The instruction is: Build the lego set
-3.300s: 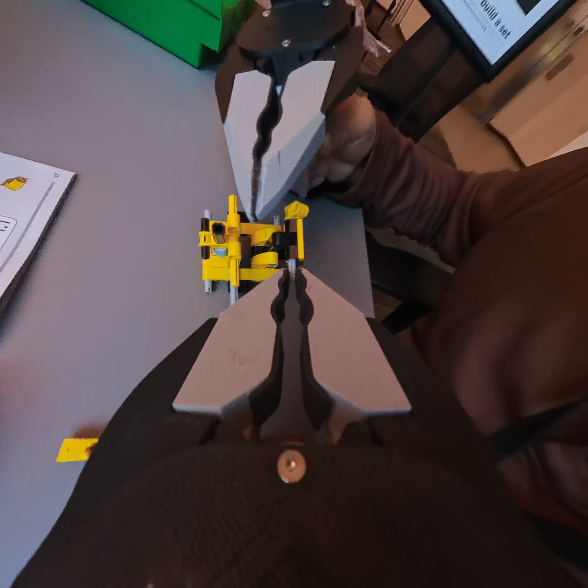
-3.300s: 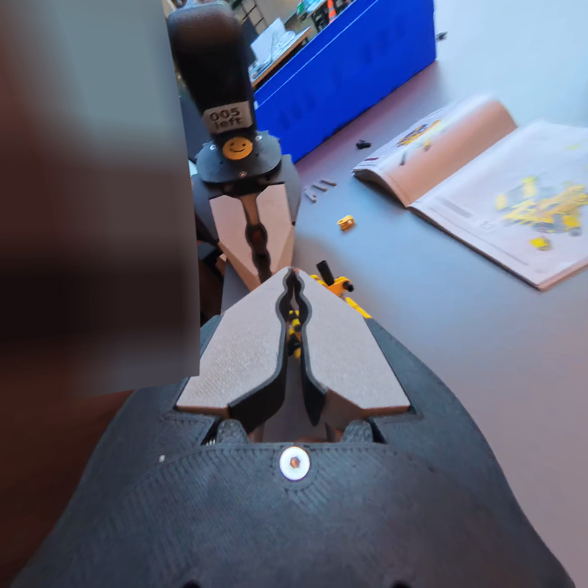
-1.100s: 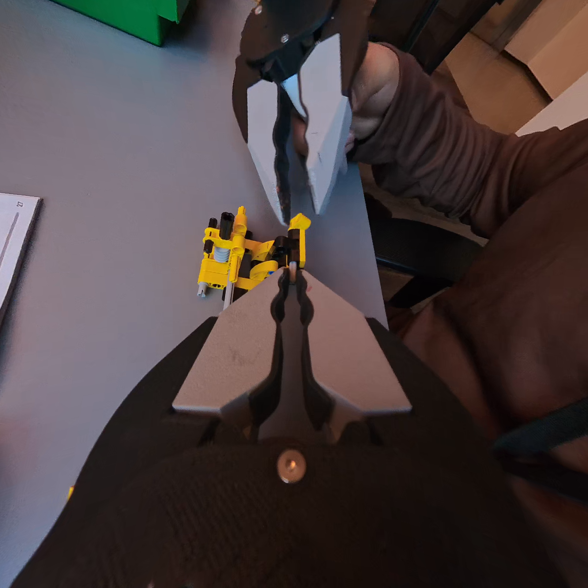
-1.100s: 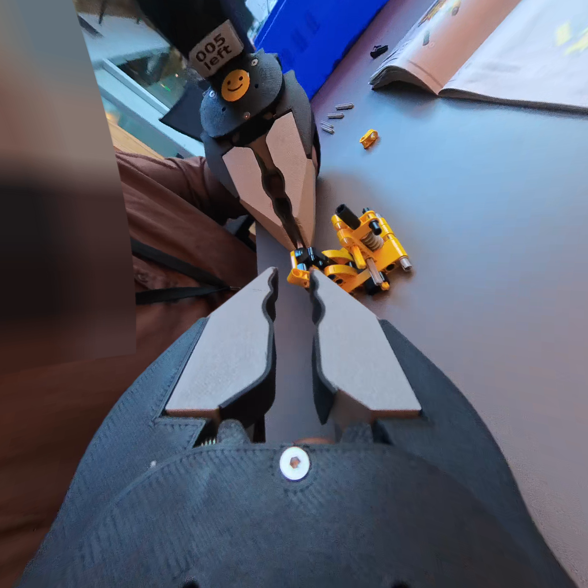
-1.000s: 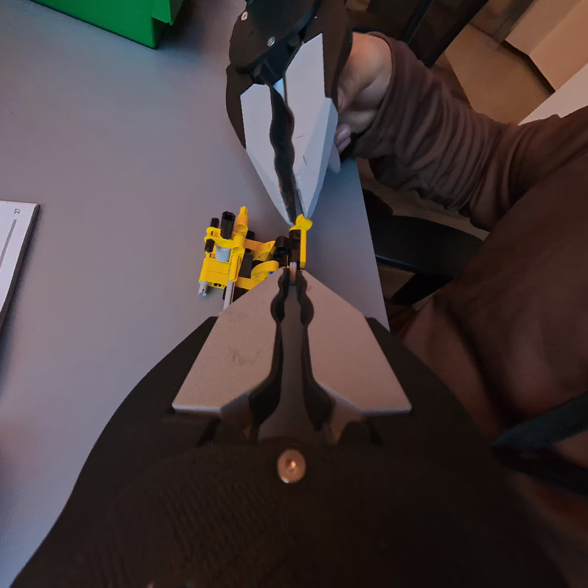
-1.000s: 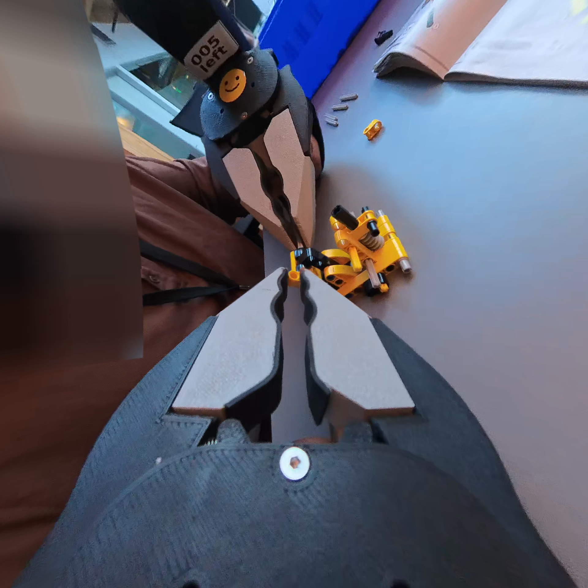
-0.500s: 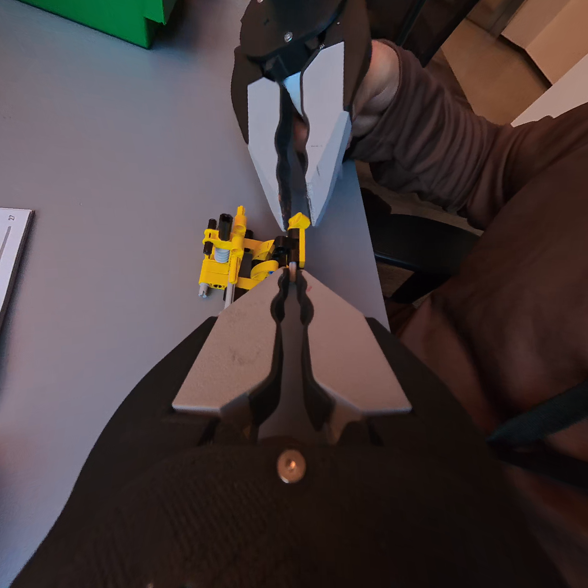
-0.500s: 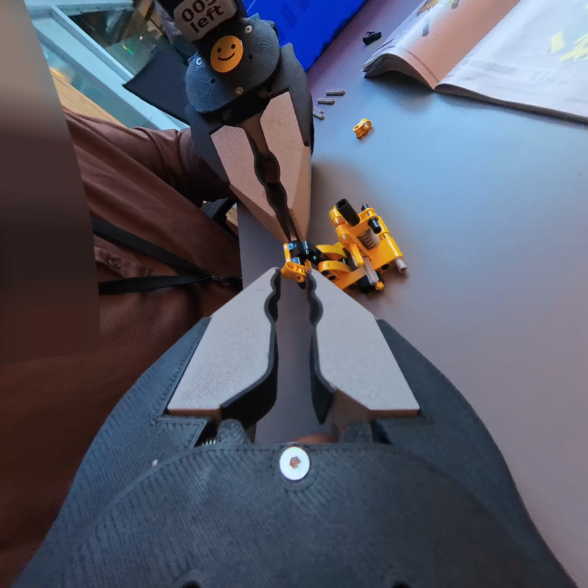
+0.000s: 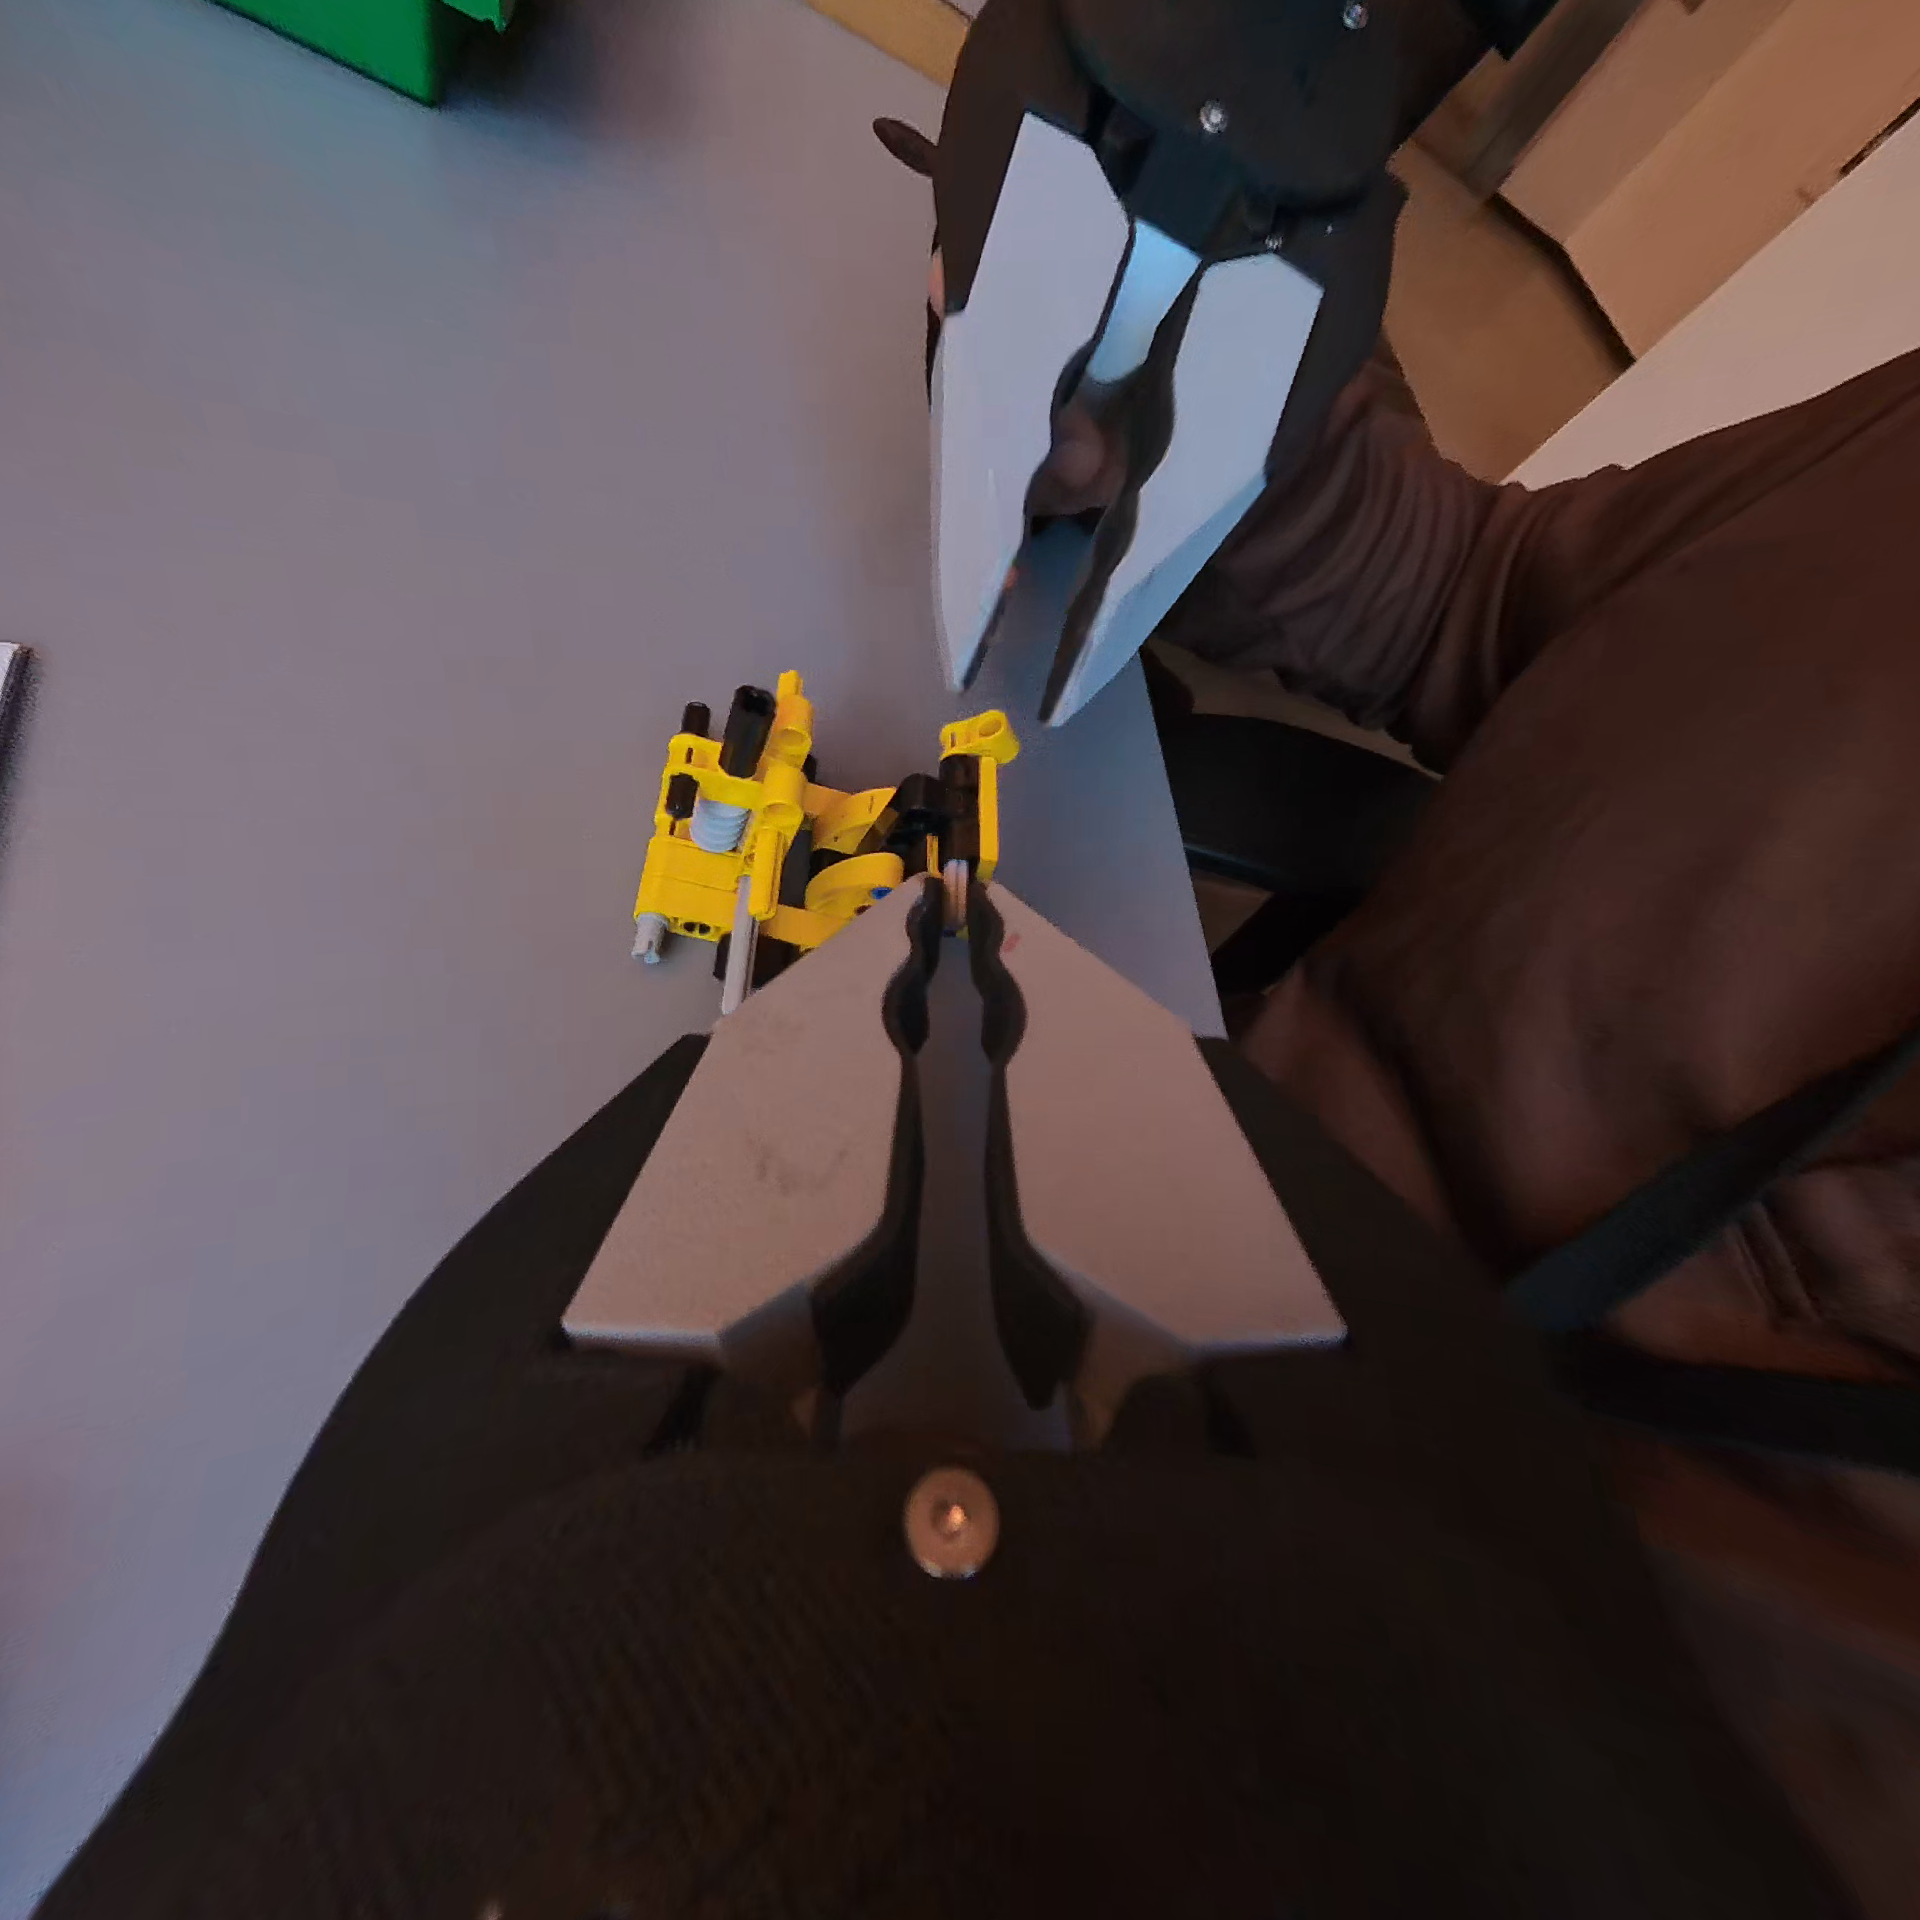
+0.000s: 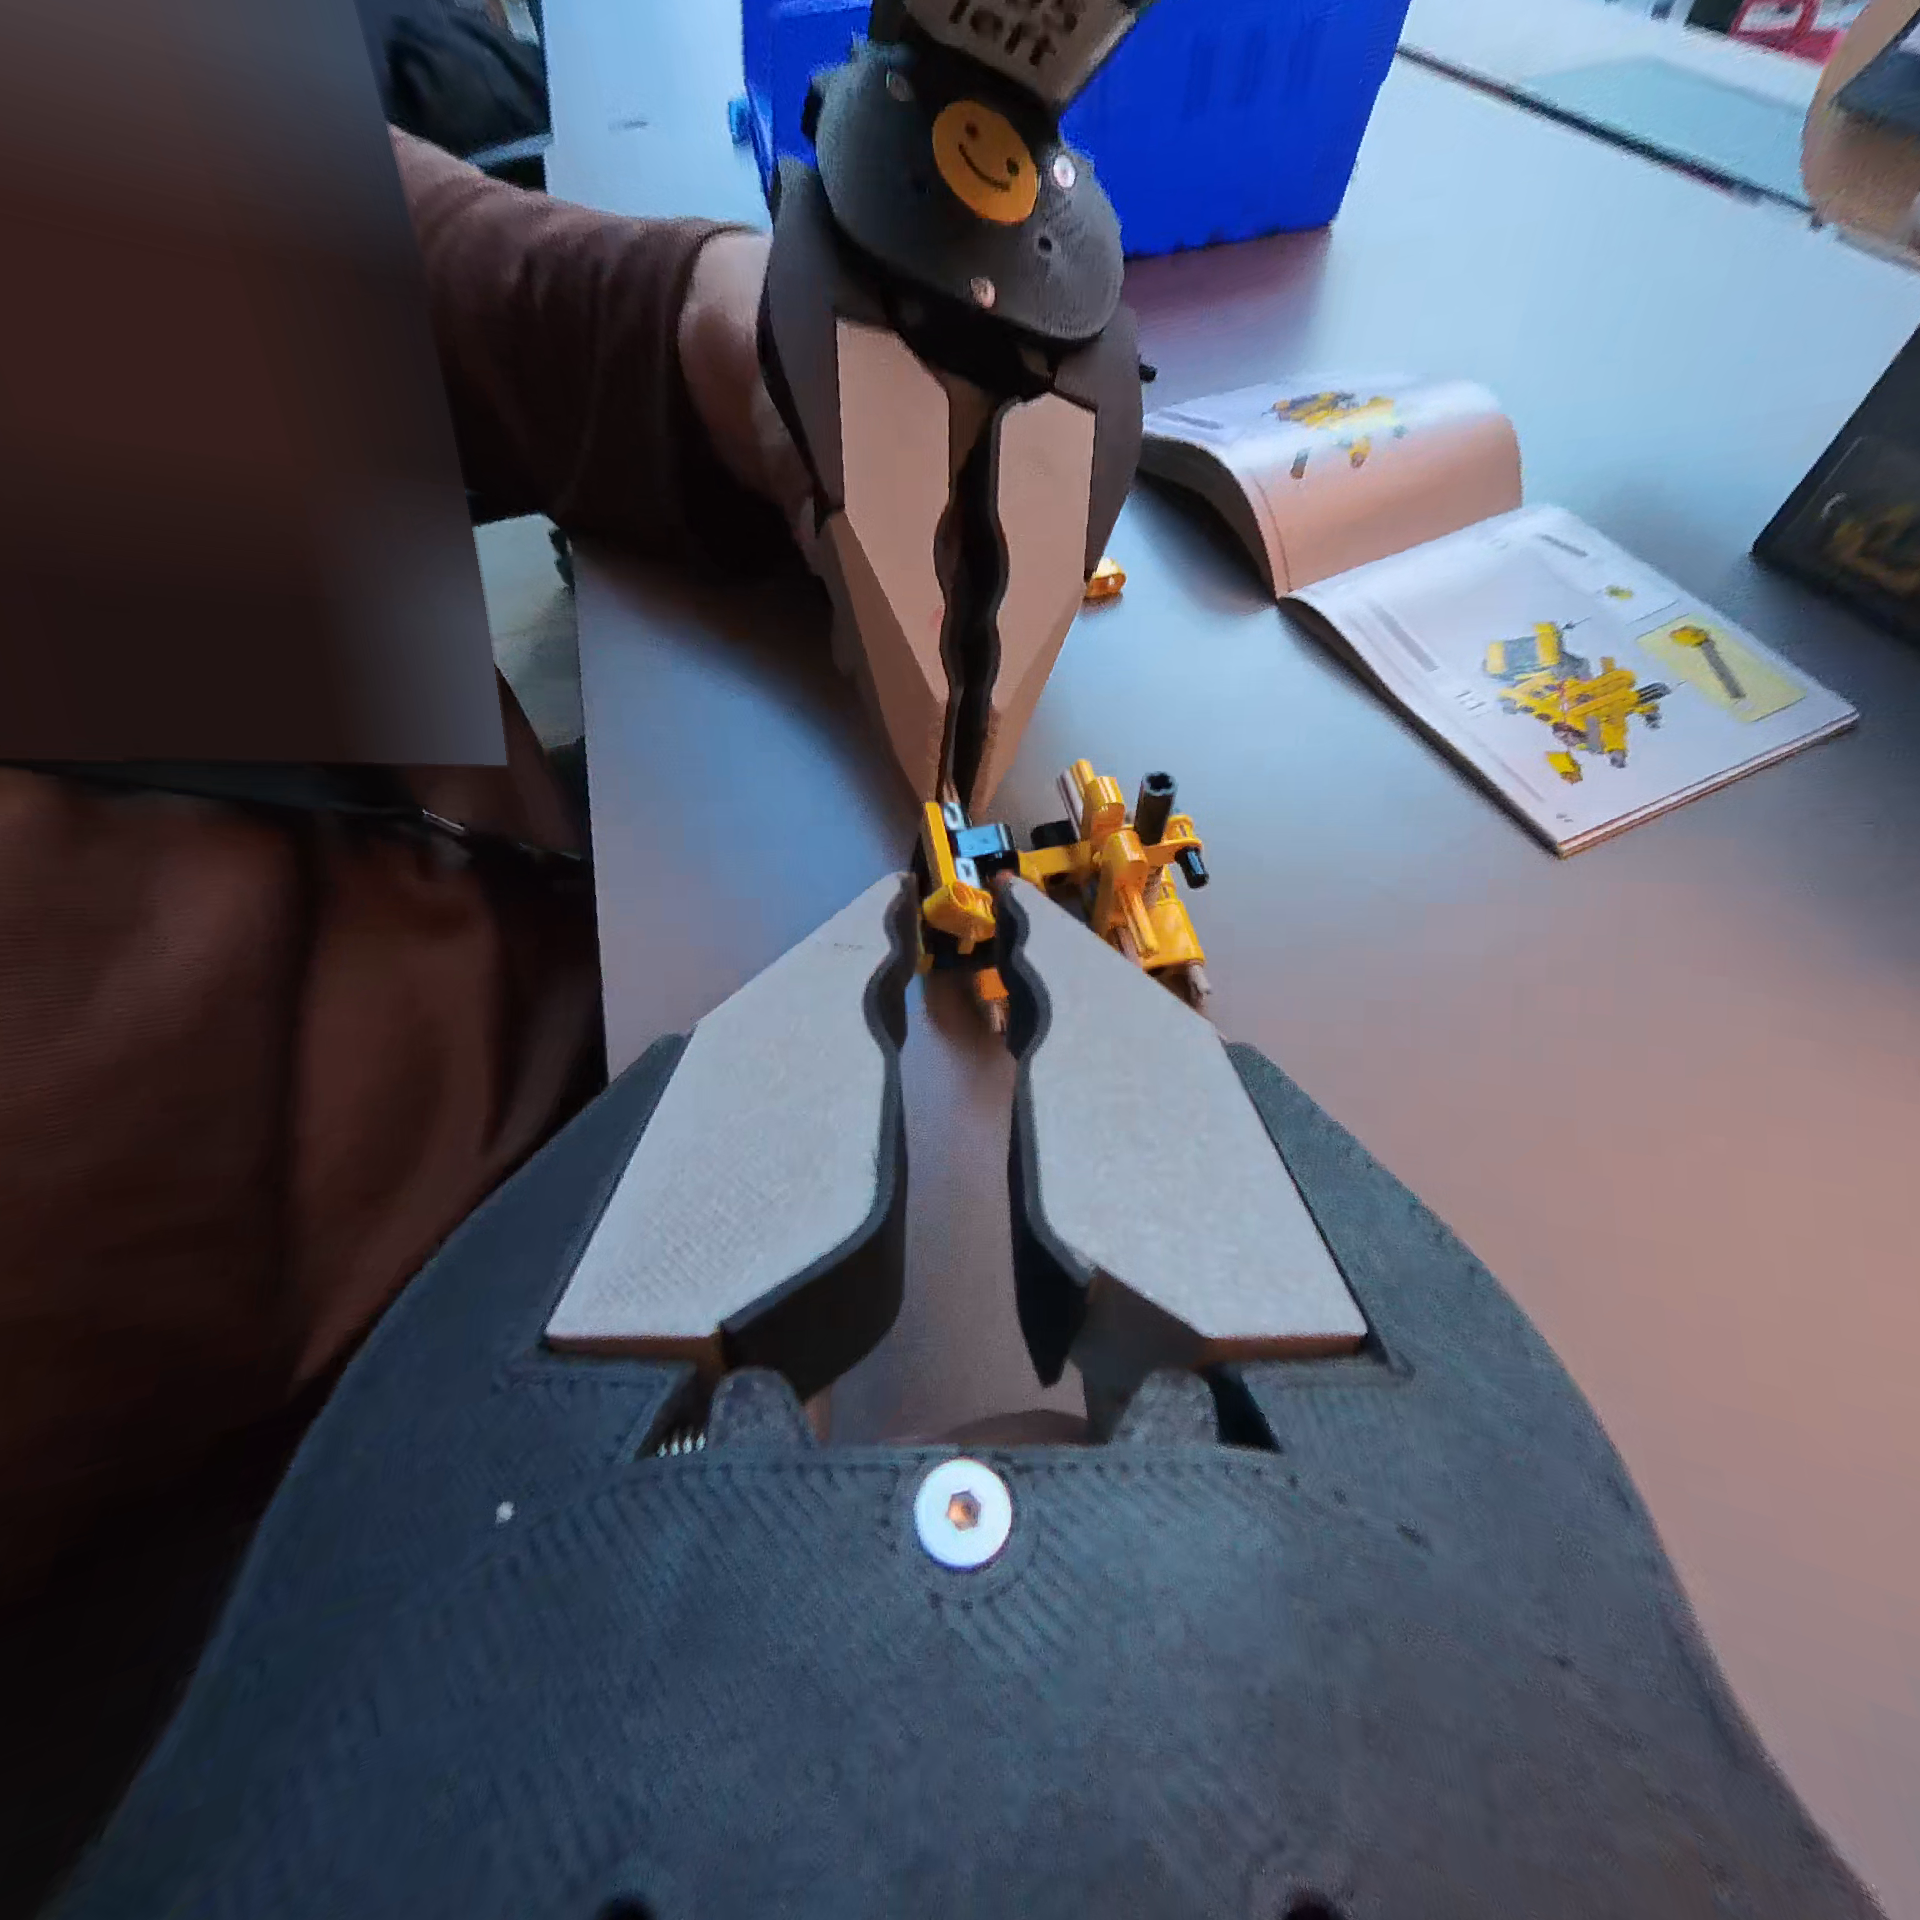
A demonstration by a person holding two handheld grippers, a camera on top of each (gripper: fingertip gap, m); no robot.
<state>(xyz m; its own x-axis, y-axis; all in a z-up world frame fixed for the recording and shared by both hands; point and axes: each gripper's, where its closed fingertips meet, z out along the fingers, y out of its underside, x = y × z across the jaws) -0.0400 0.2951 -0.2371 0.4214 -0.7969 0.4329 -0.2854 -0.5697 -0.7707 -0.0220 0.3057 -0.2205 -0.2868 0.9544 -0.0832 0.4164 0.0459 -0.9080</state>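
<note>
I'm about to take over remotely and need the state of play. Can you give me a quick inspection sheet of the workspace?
Surface: grey table, assembly near its edge.
Job's things: yellow lego assembly on the table; open instruction booklet.
Clutter: small yellow piece loose beside the booklet.
Grippers: left gripper shut on the assembly's end; right gripper open, fingertips either side of its yellow connector.
Cables: nothing seen.
Surroundings: green box, blue bin, person's brown sleeve.
</note>
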